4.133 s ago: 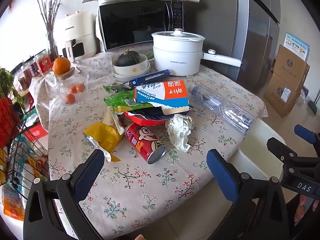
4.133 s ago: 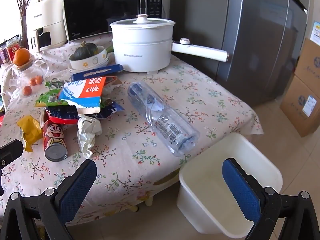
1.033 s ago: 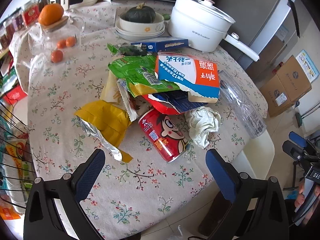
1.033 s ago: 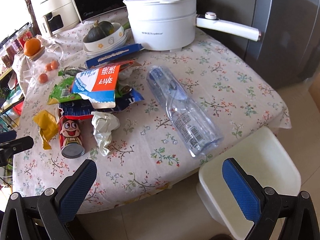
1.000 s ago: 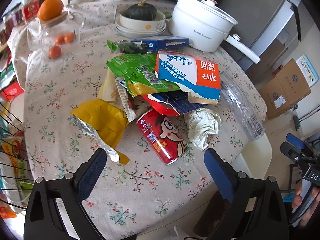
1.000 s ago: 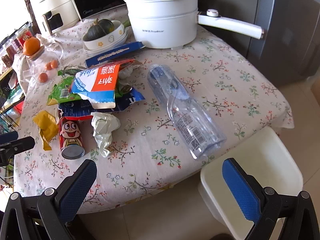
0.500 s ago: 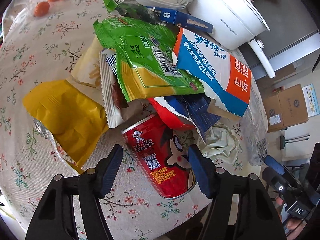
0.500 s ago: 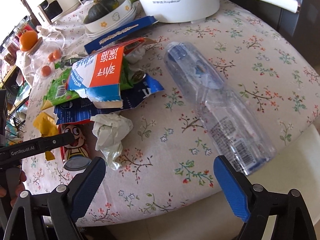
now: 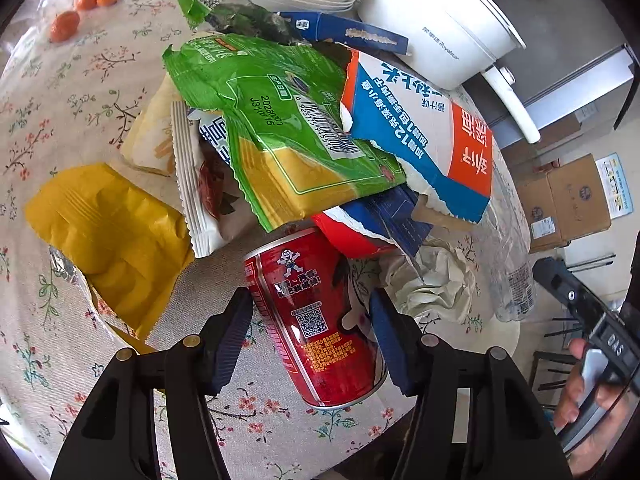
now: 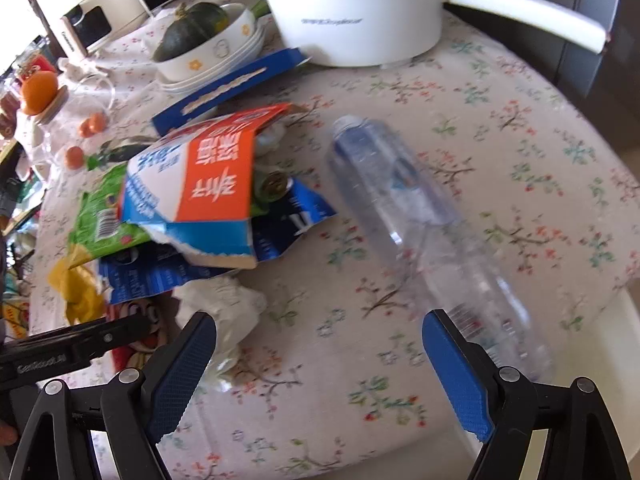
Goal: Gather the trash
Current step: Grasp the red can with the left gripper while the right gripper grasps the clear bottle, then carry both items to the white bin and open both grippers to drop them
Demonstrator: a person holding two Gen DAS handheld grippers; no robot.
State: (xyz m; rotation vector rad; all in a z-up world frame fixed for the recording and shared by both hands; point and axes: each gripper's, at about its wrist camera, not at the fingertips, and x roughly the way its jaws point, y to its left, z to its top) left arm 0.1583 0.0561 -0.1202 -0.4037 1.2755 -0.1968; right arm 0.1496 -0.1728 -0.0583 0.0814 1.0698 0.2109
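A pile of trash lies on the flowered tablecloth (image 9: 80, 92). A red can (image 9: 316, 320) lies on its side at the pile's near edge. My left gripper (image 9: 310, 328) has its two pads against the can's sides and is shut on it. Above the can lie a green wrapper (image 9: 280, 120), a torn blue, white and orange carton (image 9: 424, 128), a yellow wrapper (image 9: 108, 224) and a crumpled white paper (image 9: 432, 280). My right gripper (image 10: 320, 364) is open and empty over the table edge, between the crumpled paper (image 10: 228, 312) and a clear plastic bottle (image 10: 420, 232).
A white pot (image 10: 352, 8) with a long handle stands at the back. A bowl with a green squash (image 10: 200, 36) and a flat blue box (image 10: 228, 92) are behind the pile. Small oranges (image 9: 80, 4) lie far left. A white bin (image 10: 624, 360) sits below the table edge.
My left gripper has moved down onto the red can and closed on it. My right gripper has moved closer to the table, toward the bottle and the crumpled paper.
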